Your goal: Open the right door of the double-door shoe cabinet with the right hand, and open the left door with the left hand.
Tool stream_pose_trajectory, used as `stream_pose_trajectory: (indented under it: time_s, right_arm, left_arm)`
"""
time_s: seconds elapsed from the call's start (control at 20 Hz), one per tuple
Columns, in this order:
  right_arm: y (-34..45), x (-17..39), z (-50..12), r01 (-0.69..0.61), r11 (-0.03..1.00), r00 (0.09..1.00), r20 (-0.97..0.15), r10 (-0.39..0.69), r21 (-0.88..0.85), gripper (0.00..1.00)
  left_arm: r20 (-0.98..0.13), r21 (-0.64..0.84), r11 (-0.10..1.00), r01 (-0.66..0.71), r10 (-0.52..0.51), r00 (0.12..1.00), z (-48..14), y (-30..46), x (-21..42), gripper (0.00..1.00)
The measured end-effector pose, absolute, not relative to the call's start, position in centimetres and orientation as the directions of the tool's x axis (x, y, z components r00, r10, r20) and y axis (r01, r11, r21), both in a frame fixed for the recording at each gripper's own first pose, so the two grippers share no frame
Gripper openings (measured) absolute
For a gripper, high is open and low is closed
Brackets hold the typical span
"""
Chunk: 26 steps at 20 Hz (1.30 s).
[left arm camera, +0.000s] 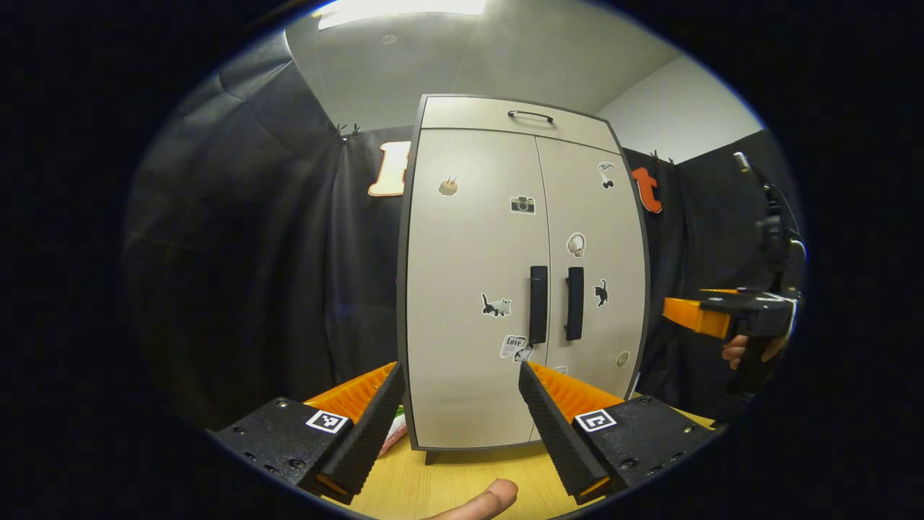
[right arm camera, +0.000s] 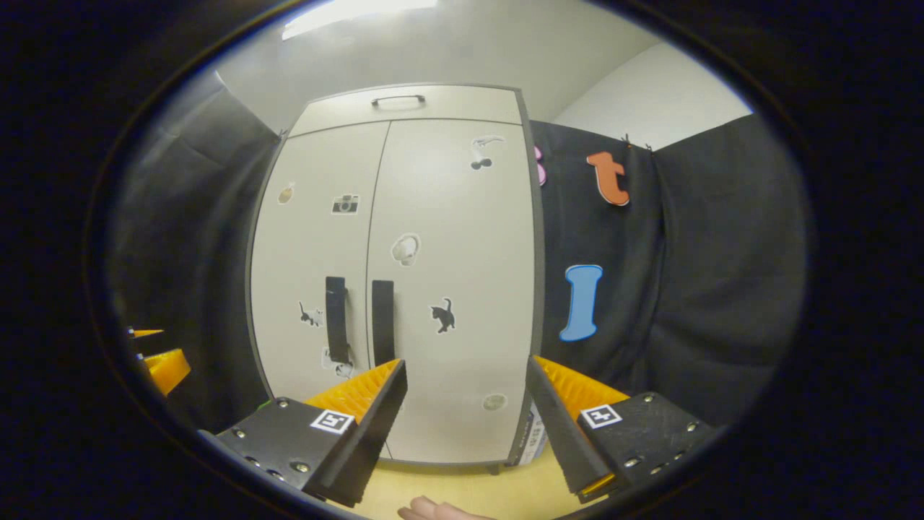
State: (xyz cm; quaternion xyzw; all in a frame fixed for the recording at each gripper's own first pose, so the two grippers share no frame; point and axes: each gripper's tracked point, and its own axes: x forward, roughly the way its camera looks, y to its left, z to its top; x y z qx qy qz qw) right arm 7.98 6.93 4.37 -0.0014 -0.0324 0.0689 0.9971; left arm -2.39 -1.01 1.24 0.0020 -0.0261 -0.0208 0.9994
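Note:
A pale grey double-door shoe cabinet stands upright on a wooden table, both doors closed. Two black vertical handles sit side by side at the middle seam: the left door's handle and the right door's handle. My left gripper is open, held a short way in front of the left door, below its handle. My right gripper is open too, in front of the right door, lower right of its handle. The left gripper view also catches the right gripper in a hand at the far right.
The wooden tabletop runs under the cabinet. Black cloth walls close in behind and on both sides. A drawer with a small black handle tops the cabinet. A fingertip shows at the bottom edge.

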Motion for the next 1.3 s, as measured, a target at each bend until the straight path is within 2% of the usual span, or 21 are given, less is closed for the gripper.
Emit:
stream_pose_trajectory:
  time_s: [0.1, 0.15, 0.3, 0.35, 0.45, 0.5, 0.55, 0.6, 0.85, 1.0, 1.05, 1.1, 1.15, 1.25, 1.3]
  right_arm:
    - [8.7, 10.2, 4.5, -0.157, 0.988, 0.986, 0.054, 0.157, -0.009, 0.94]
    - [9.7, 11.2, 4.5, -0.166, 0.986, 0.985, 0.048, 0.166, -0.012, 0.98]
    - [12.2, 13.9, 4.2, -0.203, 0.979, 0.979, 0.027, 0.203, -0.006, 0.98]
    - [13.2, 14.6, 4.3, -0.218, 0.976, 0.976, 0.027, 0.218, 0.007, 0.94]
    - [15.0, 16.0, 4.5, -0.239, 0.971, 0.971, 0.026, 0.239, 0.015, 0.98]
    - [15.7, 16.7, 4.6, -0.243, 0.970, 0.970, 0.028, 0.243, 0.016, 0.94]
    - [16.1, 17.4, 4.7, -0.235, 0.972, 0.972, 0.028, 0.235, 0.017, 0.94]
    - [16.4, 18.2, 4.5, -0.228, 0.973, 0.973, 0.021, 0.228, 0.018, 0.98]
    - [17.9, 21.1, 3.2, -0.207, 0.978, 0.978, -0.015, 0.207, 0.033, 0.98]
    - [18.3, 22.1, 2.3, -0.202, 0.979, 0.978, -0.040, 0.204, 0.035, 0.89]
    - [18.4, 22.2, 2.4, -0.201, 0.979, 0.979, -0.038, 0.203, 0.040, 0.90]
    - [18.3, 22.4, 2.5, -0.186, 0.982, 0.982, -0.033, 0.188, 0.039, 0.84]
    - [18.2, 22.6, 2.5, -0.177, 0.983, 0.984, -0.027, 0.178, 0.041, 0.73]
    - [18.3, 22.6, 2.3, -0.163, 0.987, 0.986, -0.026, 0.163, 0.008, 0.61]
    - [18.6, 22.7, 2.5, -0.162, 0.987, 0.987, -0.017, 0.162, -0.001, 0.64]
  left_arm:
    - [0.053, 0.000, 0.999, 0.038, -0.038, 0.998, 1.1, -0.4, -2.8, 0.98]
    - [0.050, -0.001, 0.999, 0.036, -0.036, 0.998, 0.9, -0.2, -3.0, 0.98]
    - [0.046, -0.006, 0.999, 0.042, -0.041, 0.998, 0.3, 0.4, -3.3, 0.97]
    - [0.039, -0.013, 0.999, 0.041, -0.040, 0.998, 0.0, 0.7, -3.3, 0.97]
    - [0.031, -0.022, 0.999, 0.044, -0.043, 0.999, -0.5, 1.1, -3.3, 0.99]
    - [0.027, -0.021, 0.999, 0.043, -0.042, 0.999, -0.7, 1.3, -3.3, 0.99]
    - [0.025, -0.019, 0.999, 0.041, -0.040, 0.999, -0.9, 1.5, -3.3, 0.98]
    - [0.021, -0.017, 0.999, 0.039, -0.039, 0.999, -1.1, 1.7, -3.3, 0.98]
    - [0.012, -0.023, 0.998, 0.050, -0.050, 0.999, -2.1, 2.2, -3.6, 0.98]
    - [0.008, -0.021, 0.999, 0.048, -0.047, 0.999, -2.6, 2.5, -3.6, 0.98]
    - [0.007, -0.020, 0.999, 0.047, -0.047, 0.999, -2.8, 2.4, -3.5, 0.98]
    - [0.005, -0.022, 0.999, 0.048, -0.048, 0.999, -3.0, 2.5, -3.4, 0.98]
    - [0.003, -0.023, 0.999, 0.047, -0.047, 0.999, -3.2, 2.5, -3.3, 0.98]
    - [0.003, -0.023, 0.999, 0.041, -0.041, 0.999, -3.5, 2.7, -3.0, 0.98]
    - [0.001, -0.022, 0.999, 0.035, -0.035, 0.999, -3.6, 2.8, -2.8, 0.98]
